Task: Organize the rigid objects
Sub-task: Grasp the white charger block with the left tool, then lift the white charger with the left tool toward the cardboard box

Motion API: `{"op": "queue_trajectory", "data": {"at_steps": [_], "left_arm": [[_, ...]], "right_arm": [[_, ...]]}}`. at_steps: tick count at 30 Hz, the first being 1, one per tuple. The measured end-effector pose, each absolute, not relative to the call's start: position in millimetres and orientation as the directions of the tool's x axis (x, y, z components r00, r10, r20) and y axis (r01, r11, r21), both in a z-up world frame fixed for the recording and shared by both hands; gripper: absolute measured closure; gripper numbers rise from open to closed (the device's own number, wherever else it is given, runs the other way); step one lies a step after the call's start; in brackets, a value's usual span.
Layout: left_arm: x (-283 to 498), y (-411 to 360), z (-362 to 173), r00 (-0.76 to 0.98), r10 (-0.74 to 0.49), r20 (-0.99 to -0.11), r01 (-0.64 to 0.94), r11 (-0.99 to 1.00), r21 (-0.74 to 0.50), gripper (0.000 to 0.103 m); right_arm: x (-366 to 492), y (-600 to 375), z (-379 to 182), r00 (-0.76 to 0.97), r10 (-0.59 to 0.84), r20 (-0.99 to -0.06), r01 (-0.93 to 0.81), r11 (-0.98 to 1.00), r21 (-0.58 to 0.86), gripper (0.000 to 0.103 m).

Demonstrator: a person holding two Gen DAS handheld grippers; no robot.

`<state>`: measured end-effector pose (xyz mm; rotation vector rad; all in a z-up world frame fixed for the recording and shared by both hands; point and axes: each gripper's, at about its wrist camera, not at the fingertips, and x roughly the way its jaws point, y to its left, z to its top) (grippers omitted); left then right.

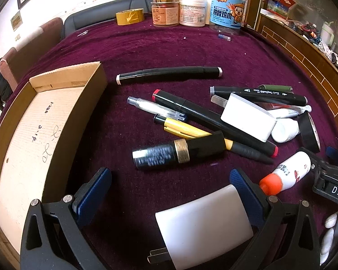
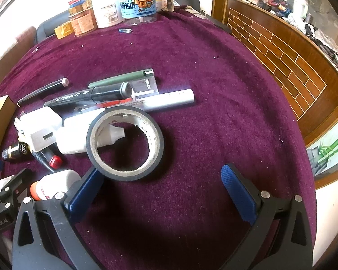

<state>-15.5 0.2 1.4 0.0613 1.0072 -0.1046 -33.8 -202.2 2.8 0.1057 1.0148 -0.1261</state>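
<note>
Pens, markers, chargers and bottles lie in a loose pile on the purple-clothed worktop [image 1: 169, 45], right of an empty cardboard box [image 1: 40, 123].

Left wrist view: left hand-held gripper [image 1: 171, 193] sits low over the near edge of the worktop, pointing forward at the pile. Jaws spread wide. A white charger [image 1: 202, 225] with its prongs toward the camera lies between the fingers, close against the right blue pad [image 1: 243, 191]; the left pad stands clear of it. Can't tell if the right pad actually touches it; nothing is clamped. Just ahead: a black lipstick tube [image 1: 178, 151] with a gold band, lying across a yellow pen [image 1: 191, 132]. A clear pen [image 1: 155, 109] and a long black marker [image 1: 214, 121] with red ends sit behind it. A second white charger [image 1: 247, 117] rests on top of that marker. A separate black marker [image 1: 169, 74] lies alone, farther back. A white bottle [image 1: 286, 173] with an orange cap lies at right, beside the other gripper's frame.

Right wrist view: right hand-held gripper [image 2: 160, 184] is also low and level, aimed across the worktop. Jaws wide open, holding nothing. A roll of black tape [image 2: 125, 144] lies flat just ahead; its near edge is against or just beside the left blue pad [image 2: 85, 189], I can't tell which. The right pad is well apart from it. Behind the roll: a white tube [image 2: 169, 99], a green pen [image 2: 121, 78] and a black marker [image 2: 90, 95]. Jars [image 2: 106, 11] stand at the far edge.
</note>
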Motion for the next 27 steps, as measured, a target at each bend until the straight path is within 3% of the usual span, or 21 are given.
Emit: {"op": "queue_trajectory", "data": {"at_steps": [10,13,16,18,20,21,22,24,27], "left_arm": [[-16.0,1.5,1.5,0.529,-0.058,-0.846,0.116,0.993,0.004,0.001],[-14.5,0.9,1.3,0.53,-0.054,-0.846,0.115,0.993,0.008,0.001],[-15.1,0.5,1.7,0.53,-0.052,-0.846,0.114,0.993,0.011,0.001],[-15.2,0.7,1.8,0.531,-0.051,-0.846,0.111,0.994,0.01,0.001],[-15.6,0.0,2.1,0.531,-0.051,-0.846,0.11,0.994,0.01,0.001],[-15.8,0.0,2.2,0.531,-0.051,-0.846,0.11,0.994,0.009,0.001],[-15.5,0.3,2.1,0.531,-0.052,-0.846,0.11,0.994,0.008,0.001],[-15.6,0.4,2.2,0.531,-0.051,-0.846,0.11,0.994,0.009,0.001],[-15.5,0.5,2.2,0.531,-0.051,-0.846,0.11,0.994,0.009,0.001]], "right_arm": [[-31.2,-201.8,7.2,0.434,-0.038,-0.9,0.153,0.988,0.032,0.0],[-46.6,-203.3,30.0,0.497,-0.05,-0.866,0.15,0.988,0.029,0.0],[-74.0,-203.8,74.5,0.64,-0.117,-0.759,0.169,0.986,-0.01,0.0],[-105.1,-202.4,111.2,0.796,-0.168,-0.582,0.195,0.981,-0.017,0.0],[-122.9,-206.0,123.1,0.877,-0.089,-0.473,0.14,0.987,0.074,0.0],[-122.0,-212.0,119.3,0.873,-0.009,-0.488,0.096,0.983,0.154,0.0],[-109.9,-214.6,109.1,0.817,0.042,-0.574,0.082,0.979,0.188,0.0],[-88.4,-214.7,81.2,0.722,0.039,-0.691,0.114,0.978,0.174,0.0],[-80.0,-219.5,65.6,0.728,-0.075,-0.681,0.197,0.975,0.103,0.0]]}}
